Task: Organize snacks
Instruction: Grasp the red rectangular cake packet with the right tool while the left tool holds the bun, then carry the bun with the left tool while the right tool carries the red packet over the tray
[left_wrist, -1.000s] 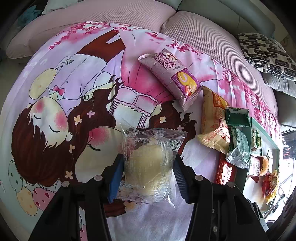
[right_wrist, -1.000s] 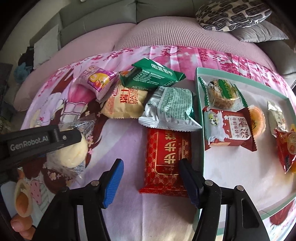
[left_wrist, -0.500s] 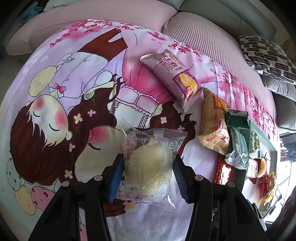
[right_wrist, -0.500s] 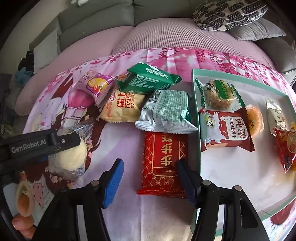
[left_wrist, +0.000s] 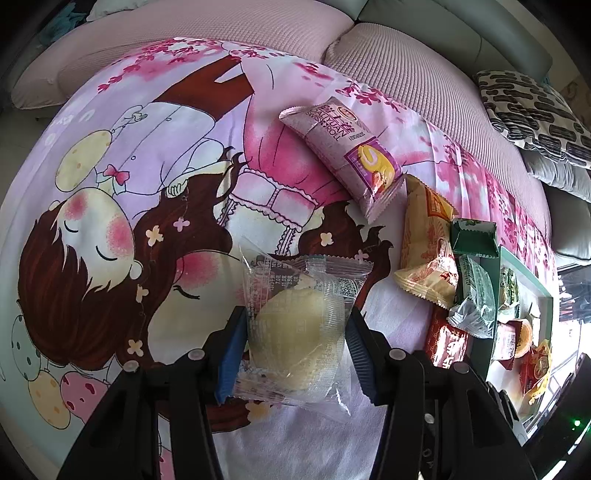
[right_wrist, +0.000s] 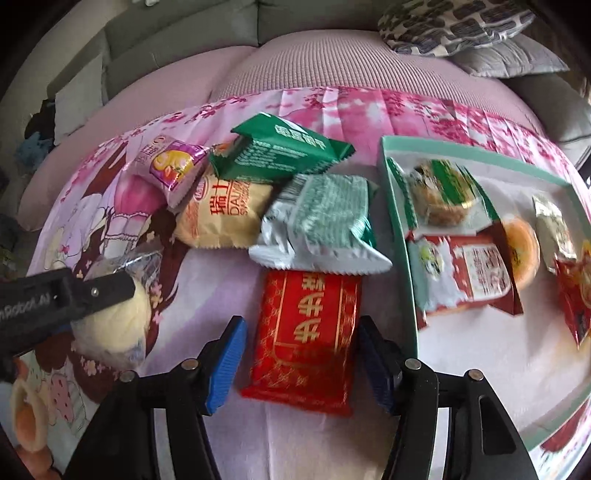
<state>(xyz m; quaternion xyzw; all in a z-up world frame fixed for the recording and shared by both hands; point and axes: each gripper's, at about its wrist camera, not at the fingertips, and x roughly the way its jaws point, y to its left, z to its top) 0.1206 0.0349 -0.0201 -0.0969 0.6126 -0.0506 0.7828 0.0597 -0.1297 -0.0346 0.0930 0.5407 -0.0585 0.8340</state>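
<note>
Clear-wrapped pale bun (left_wrist: 295, 332) clamped between the blue pads (left_wrist: 231, 354) of the left gripper (left_wrist: 293, 356), jaws clenched on its wrapper, low over the cartoon-print sheet (left_wrist: 147, 166) on the bed. Right gripper (right_wrist: 299, 363) poised with jaws spread wide, straddling the red gold-lettered packet (right_wrist: 308, 336) without touching it, packet flat on the sheet just beside the teal-rimmed tray (right_wrist: 402, 236). Behind the red packet, a silver-green pouch (right_wrist: 321, 221), partly overlapping it. Further back, dark green packet (right_wrist: 280, 153) leaning over a yellow packet (right_wrist: 225, 214), purple swiss-roll packet (right_wrist: 173, 166) off to the left of both. Inside the tray already: a green-banded cookie (right_wrist: 439, 192), a red-and-white packet (right_wrist: 469, 273), an orange pastry (right_wrist: 522, 247), more wrappers at the far right edge, blurred. Patterned cushion (right_wrist: 454, 22) up on the sofa beyond
</note>
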